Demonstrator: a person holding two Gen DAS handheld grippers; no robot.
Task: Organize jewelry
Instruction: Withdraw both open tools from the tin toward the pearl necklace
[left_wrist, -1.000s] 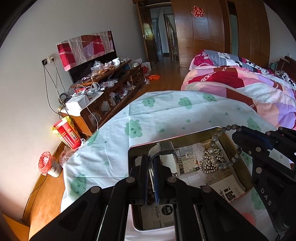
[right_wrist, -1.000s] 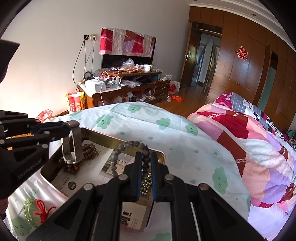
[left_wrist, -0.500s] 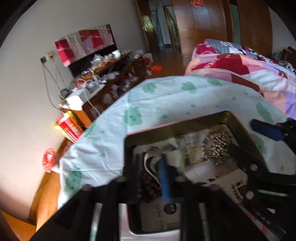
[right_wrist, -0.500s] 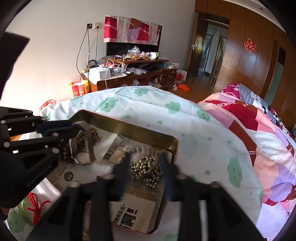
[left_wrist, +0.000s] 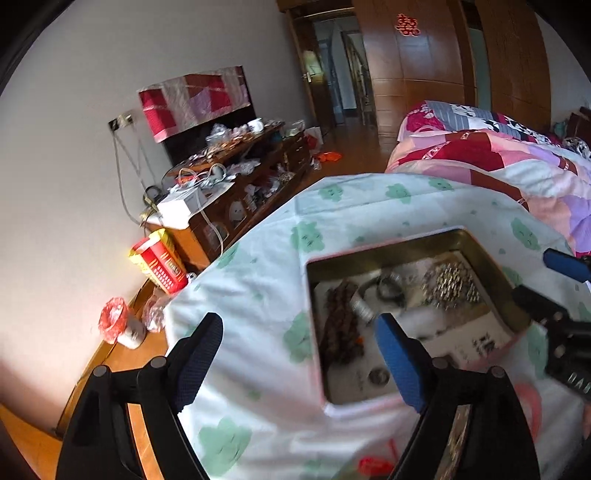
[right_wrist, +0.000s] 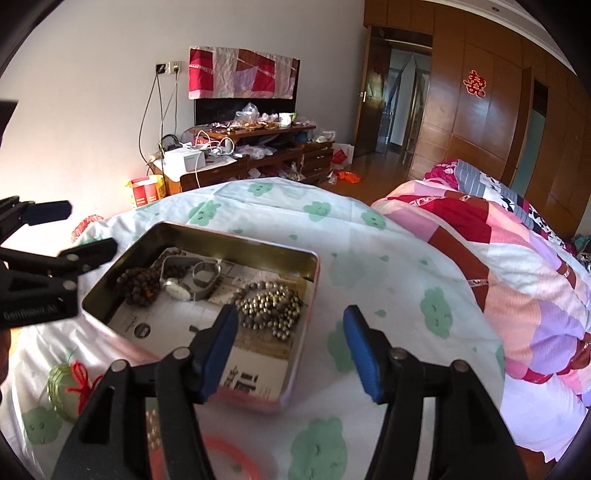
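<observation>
Both the left gripper (left_wrist: 299, 347) and right gripper (right_wrist: 290, 341) are opening empty, having dropped the watch (right_wrist: 181, 284) and beads (right_wrist: 271, 308) ahead into the tin (right_wrist: 236, 242).

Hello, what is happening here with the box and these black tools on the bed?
A person holds a gripper in each hand and is sorting jewelry into an open tin box on the green-patterned sheet. Both the left gripper and the right gripper are opening, with nothing between the fingers. In the tin lie dark wooden beads, a wristwatch and a pile of shiny metal beads. A green bangle with red string lies outside the tin.
</observation>
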